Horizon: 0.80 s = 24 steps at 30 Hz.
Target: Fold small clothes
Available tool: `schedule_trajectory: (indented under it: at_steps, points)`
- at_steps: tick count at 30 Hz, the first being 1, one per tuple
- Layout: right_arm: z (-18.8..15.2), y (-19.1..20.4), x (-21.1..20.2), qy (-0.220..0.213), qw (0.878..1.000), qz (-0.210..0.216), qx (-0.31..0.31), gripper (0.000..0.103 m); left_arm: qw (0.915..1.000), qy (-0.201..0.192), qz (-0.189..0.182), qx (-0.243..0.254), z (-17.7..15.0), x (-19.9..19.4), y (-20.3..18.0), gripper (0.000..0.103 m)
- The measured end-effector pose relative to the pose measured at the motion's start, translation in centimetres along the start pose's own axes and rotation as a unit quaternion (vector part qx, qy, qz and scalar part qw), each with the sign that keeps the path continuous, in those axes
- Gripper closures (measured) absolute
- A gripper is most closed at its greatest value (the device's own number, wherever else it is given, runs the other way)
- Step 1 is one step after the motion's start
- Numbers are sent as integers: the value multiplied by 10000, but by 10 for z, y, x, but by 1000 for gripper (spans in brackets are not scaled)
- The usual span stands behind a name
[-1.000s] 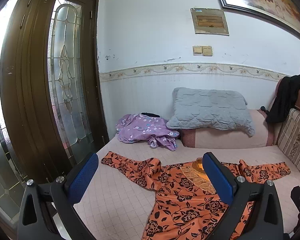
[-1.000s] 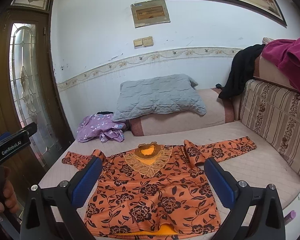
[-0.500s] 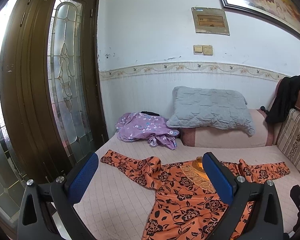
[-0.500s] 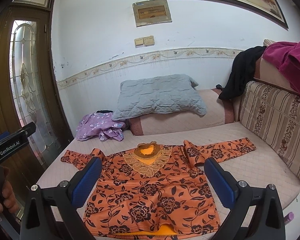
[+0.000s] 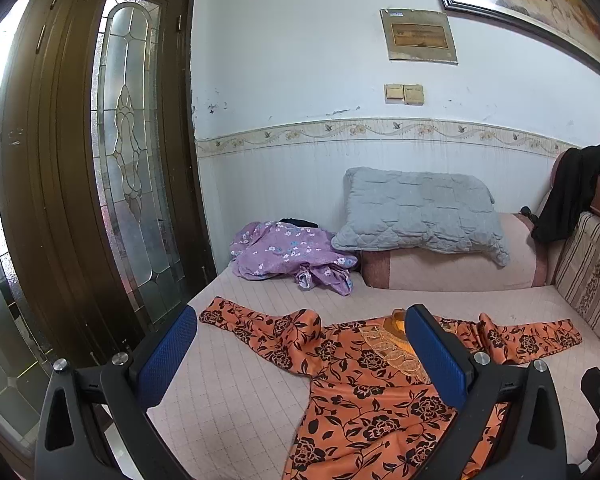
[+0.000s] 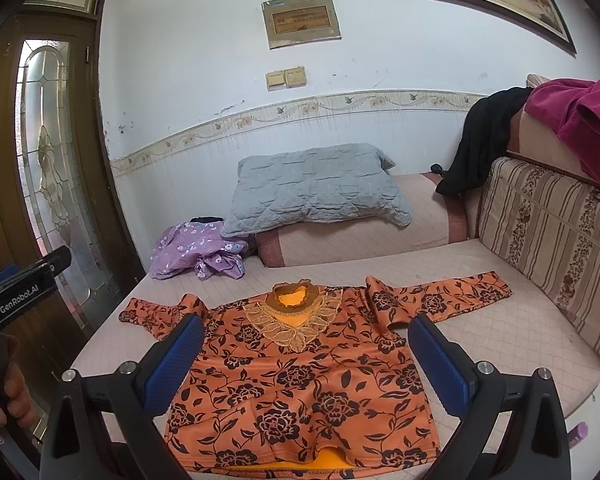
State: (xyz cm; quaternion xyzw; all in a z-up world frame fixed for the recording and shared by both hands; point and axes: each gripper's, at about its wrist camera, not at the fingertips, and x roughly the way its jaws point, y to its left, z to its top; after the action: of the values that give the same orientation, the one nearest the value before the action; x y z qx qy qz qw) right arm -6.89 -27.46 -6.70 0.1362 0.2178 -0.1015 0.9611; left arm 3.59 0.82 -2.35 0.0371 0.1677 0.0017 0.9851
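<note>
I am holding the left gripper point(image 5: 300, 350) and right gripper point(image 6: 306, 354) wide apart and empty above the orange floral top point(image 6: 300, 380), which is lying spread front-up on the bed point(image 6: 512, 332). Its sleeves are reaching outward, ready for folding.

A long-sleeved blouse point(image 6: 300, 376) is spread flat on the daybed point(image 6: 500, 332), sleeves out to both sides. Behind it, a pillow point(image 6: 320, 188) is propped on a bolster point(image 6: 360, 236); a crumpled garment point(image 6: 196, 252) is heaped to their left.
</note>
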Motion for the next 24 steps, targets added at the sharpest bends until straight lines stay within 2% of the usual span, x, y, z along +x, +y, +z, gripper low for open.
schedule_trajectory:
  at_steps: [24]
  points:
    - [3,-4,10,62,10000,41,49,0,9999,49,-60,108,-1,10,-10,0]
